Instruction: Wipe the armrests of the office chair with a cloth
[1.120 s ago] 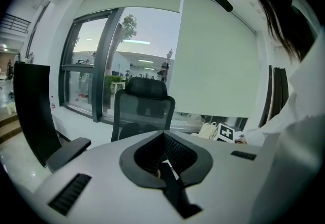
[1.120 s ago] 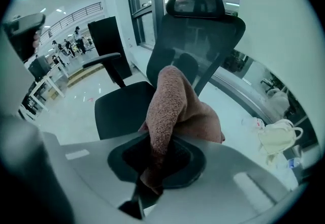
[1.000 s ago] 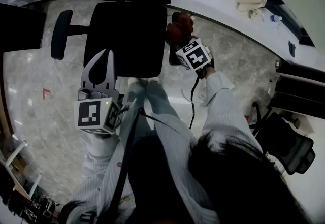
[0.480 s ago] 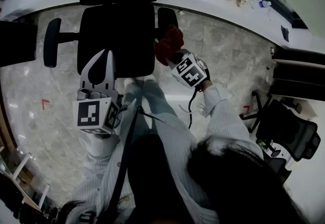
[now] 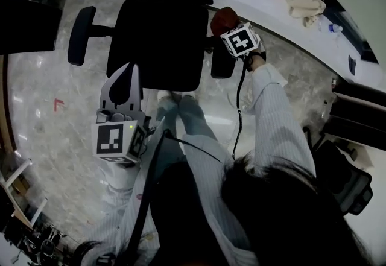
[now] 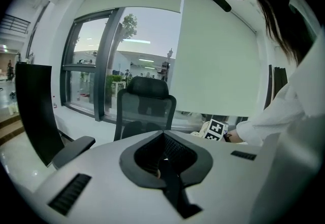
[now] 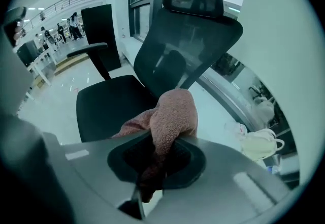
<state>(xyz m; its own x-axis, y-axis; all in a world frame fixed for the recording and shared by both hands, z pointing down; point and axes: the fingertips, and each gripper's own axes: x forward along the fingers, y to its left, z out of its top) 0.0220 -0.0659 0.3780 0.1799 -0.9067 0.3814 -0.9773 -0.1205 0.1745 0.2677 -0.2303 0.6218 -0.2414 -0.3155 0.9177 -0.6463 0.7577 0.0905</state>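
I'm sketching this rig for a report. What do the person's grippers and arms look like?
The left gripper and right gripper have smooth light-grey shells tapering to dark-lined jaws. Each carries a white cube printed with black square markers; the left one shows a small green light. A black cable trails from the right gripper. The sleeves are light, finely striped shirt fabric.

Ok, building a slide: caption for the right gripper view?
Right claw clamped on a fuzzy pink cloth, facing the black mesh-backed office chair.

No readable text, label, brand, number or sign — none in any view
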